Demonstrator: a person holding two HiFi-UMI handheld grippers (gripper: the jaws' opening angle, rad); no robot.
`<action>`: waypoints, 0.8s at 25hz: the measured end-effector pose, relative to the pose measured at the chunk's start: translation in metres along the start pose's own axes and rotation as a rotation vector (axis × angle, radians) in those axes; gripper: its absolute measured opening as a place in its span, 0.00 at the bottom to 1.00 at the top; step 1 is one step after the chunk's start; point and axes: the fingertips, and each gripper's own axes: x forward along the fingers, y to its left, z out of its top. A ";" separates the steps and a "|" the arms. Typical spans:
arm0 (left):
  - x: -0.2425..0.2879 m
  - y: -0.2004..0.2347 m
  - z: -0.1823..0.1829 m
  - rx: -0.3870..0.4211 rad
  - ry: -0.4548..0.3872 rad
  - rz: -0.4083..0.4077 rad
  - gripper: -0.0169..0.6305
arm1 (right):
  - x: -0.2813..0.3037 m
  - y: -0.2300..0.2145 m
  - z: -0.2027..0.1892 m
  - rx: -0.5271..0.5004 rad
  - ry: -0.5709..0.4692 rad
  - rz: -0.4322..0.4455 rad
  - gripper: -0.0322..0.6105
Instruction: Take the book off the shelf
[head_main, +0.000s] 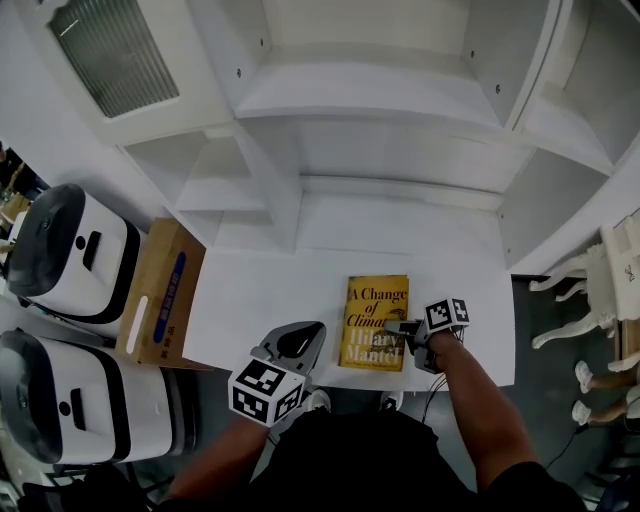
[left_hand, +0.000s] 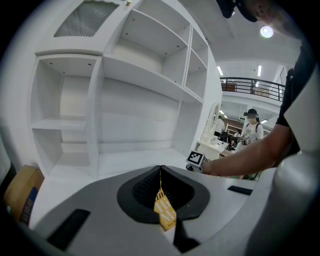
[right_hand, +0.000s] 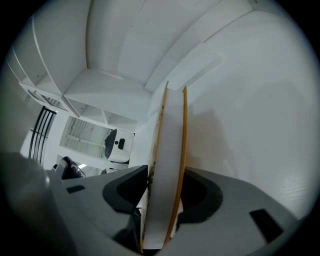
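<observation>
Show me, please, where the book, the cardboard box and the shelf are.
book (head_main: 366, 316), head view, centre of its cover
cardboard box (head_main: 160, 298), head view, its top face
shelf (head_main: 370, 100), head view, a middle board

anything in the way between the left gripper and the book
Nothing visible. The book lies flat on the white surface, and only bare surface separates it from the left gripper, whose jaws are together. The right gripper has the book's far edge between its jaws.

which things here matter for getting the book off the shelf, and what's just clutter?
In play:
book, lying flat
right gripper, jaws on the book's edge
white shelf unit

Clutter:
cardboard box
two white machines
left gripper, shut and empty
</observation>
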 end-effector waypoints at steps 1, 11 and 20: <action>0.000 0.000 0.000 0.000 0.000 -0.001 0.04 | 0.001 -0.002 -0.001 -0.006 -0.001 -0.015 0.33; 0.000 0.000 -0.007 -0.007 0.015 -0.006 0.04 | 0.006 -0.024 0.000 -0.037 -0.030 -0.168 0.44; -0.004 0.002 -0.014 -0.013 0.022 -0.013 0.04 | 0.005 -0.036 0.001 -0.097 -0.059 -0.291 0.48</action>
